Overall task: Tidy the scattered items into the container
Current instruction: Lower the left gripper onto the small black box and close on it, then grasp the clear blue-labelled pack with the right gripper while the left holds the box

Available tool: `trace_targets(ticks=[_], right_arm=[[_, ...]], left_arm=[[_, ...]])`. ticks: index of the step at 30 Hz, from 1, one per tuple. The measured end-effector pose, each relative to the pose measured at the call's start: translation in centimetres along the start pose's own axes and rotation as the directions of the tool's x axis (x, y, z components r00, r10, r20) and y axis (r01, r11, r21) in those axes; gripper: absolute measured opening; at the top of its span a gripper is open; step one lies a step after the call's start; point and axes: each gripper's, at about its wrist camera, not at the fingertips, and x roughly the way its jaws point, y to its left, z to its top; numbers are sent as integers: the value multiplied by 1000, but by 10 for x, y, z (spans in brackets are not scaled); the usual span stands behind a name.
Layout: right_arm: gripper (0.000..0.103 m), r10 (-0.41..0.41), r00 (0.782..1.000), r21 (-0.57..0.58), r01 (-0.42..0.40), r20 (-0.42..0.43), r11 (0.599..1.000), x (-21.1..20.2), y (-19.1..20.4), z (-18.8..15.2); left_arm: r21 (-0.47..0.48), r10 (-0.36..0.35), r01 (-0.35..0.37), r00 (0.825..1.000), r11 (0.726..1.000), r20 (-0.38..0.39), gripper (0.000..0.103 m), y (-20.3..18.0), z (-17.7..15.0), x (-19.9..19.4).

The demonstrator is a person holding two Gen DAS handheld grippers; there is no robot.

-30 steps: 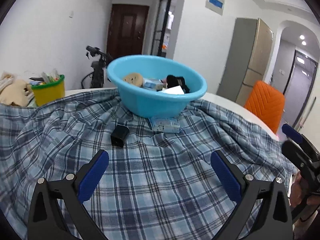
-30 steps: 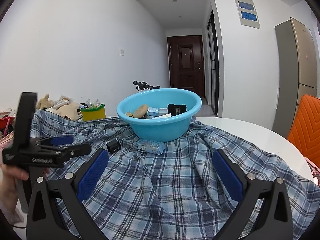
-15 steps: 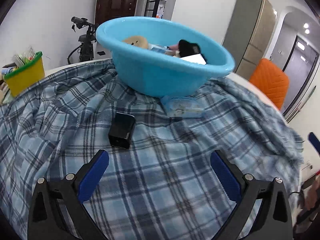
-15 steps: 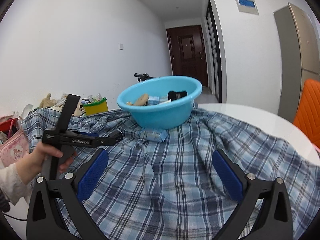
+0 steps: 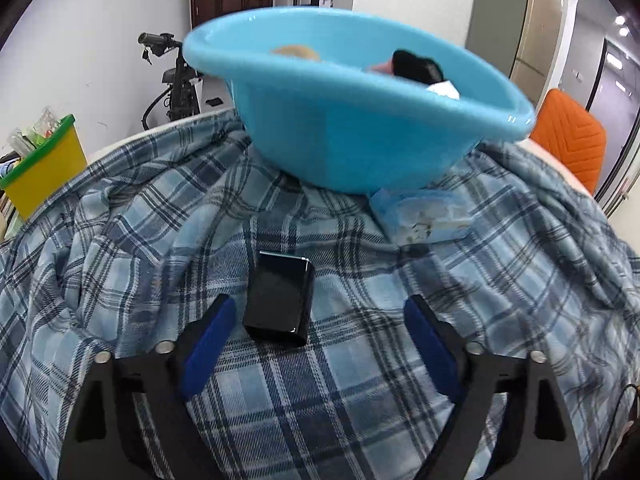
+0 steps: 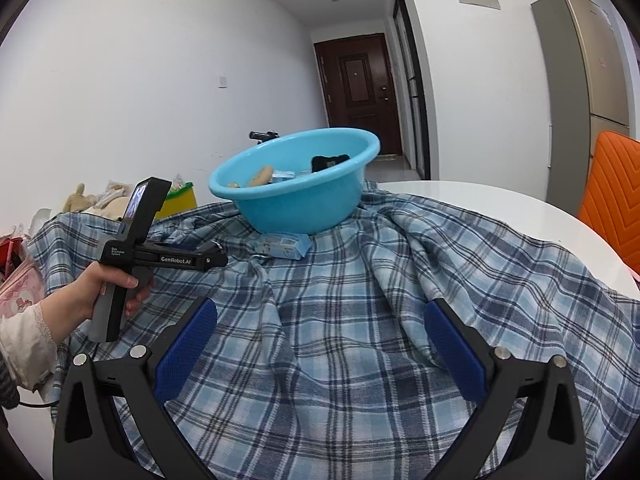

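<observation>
- Blue plaid cloth (image 5: 120, 248) covers the table under a light-blue plastic basin (image 5: 352, 132).
- Left gripper (image 5: 318, 326): jaws closing, untouching, around a small glossy black box (image 5: 280, 296).
- Right gripper (image 6: 320, 324): spread, empty, well short of the basin.

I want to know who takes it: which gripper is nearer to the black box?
Left. The left gripper has the black box partly between its closing jaws, untouched; the right gripper hangs well back over bare cloth.

The left tongs (image 6: 212, 258) were black, lettered "GenRobot.AI", on a grey handle; both pairs wore blue pads (image 5: 206, 342) and silver screws. The sleeve (image 6: 24, 344) was cream, lace-cuffed.
</observation>
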Motion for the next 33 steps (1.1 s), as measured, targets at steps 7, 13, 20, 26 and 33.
trace_targets(ticks=[7,13,20,26,33], right_arm=[[103,-45,998,21,46,-42,999,8,-8,6],[103,-68,996,-29,66,-62,997,15,-4,21],[103,-25,996,-52,20,-91,998,28,14,39],[103,19,987,8,-18,-162,1000,69,42,56],[103,-50,980,20,55,-193,998,133,80,63]], left_arm=[[-13,28,-29,999,999,-27,32,2,-2,5],[-7,52,-52,998,999,34,32,-10,-9,-27],[1,41,-41,996,999,79,32,-31,-29,-75],[10,81,-83,988,996,129,32,-52,-43,-97],[-94,89,-74,981,993,175,32,-46,-46,-99]])
